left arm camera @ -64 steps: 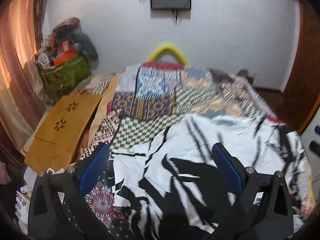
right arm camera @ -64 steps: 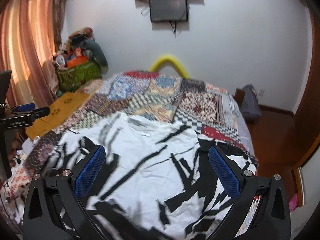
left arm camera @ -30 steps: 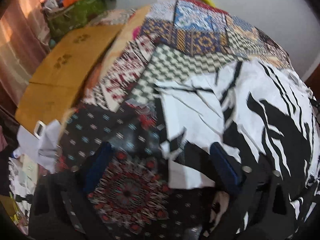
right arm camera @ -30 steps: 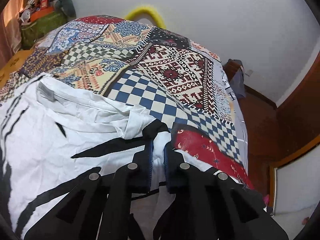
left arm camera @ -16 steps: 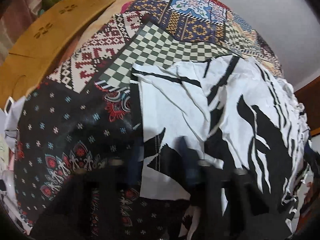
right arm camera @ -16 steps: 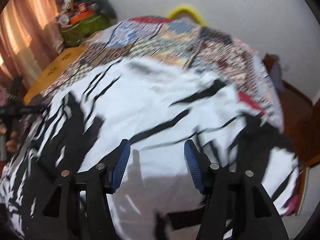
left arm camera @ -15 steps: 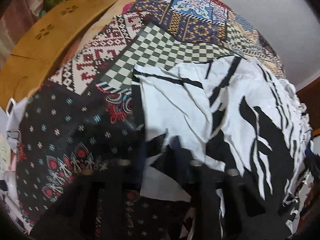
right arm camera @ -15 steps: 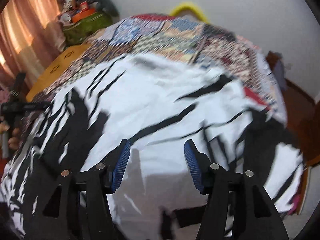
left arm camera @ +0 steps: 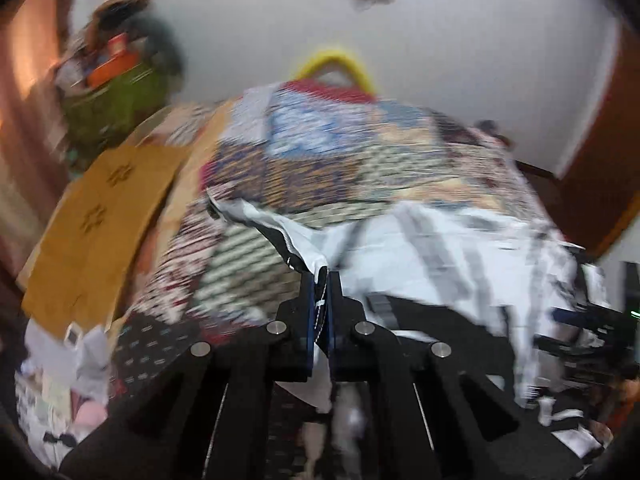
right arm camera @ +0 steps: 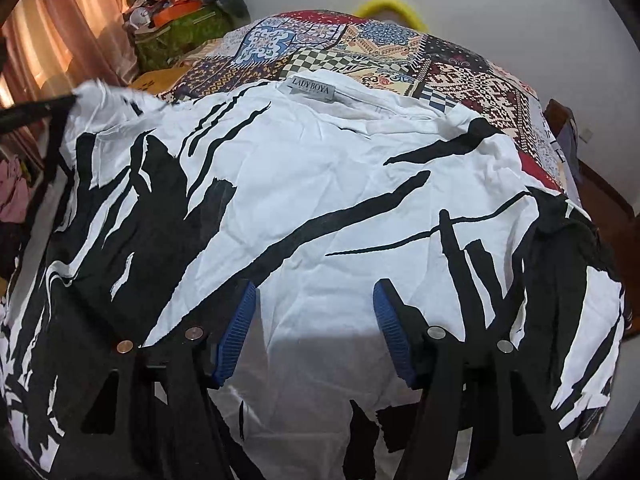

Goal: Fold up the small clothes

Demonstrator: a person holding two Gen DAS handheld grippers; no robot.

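Note:
A white shirt with black streaks [right arm camera: 328,184] lies spread on the patchwork bedspread [right arm camera: 360,52], its neck label [right arm camera: 312,88] at the far edge. My left gripper [left arm camera: 322,280] is shut on the shirt's left sleeve [left arm camera: 288,236] and lifts it off the bed; it shows at the left edge of the right wrist view [right arm camera: 74,100], with the cloth raised. My right gripper [right arm camera: 314,300] is open and empty, low over the middle of the shirt. It shows blurred at the right of the left wrist view [left arm camera: 580,320].
A wooden lap table [left arm camera: 100,216] lies at the bed's left side. A green basket piled with things [right arm camera: 180,28] stands at the back left by the pink curtain [right arm camera: 60,44]. A yellow ring [right arm camera: 388,4] leans on the far wall. The wooden floor [right arm camera: 600,196] is on the right.
My left gripper has shut on the shirt's left sleeve and lifted it. My right gripper let go of the right sleeve, opened and moved back over the shirt's middle.

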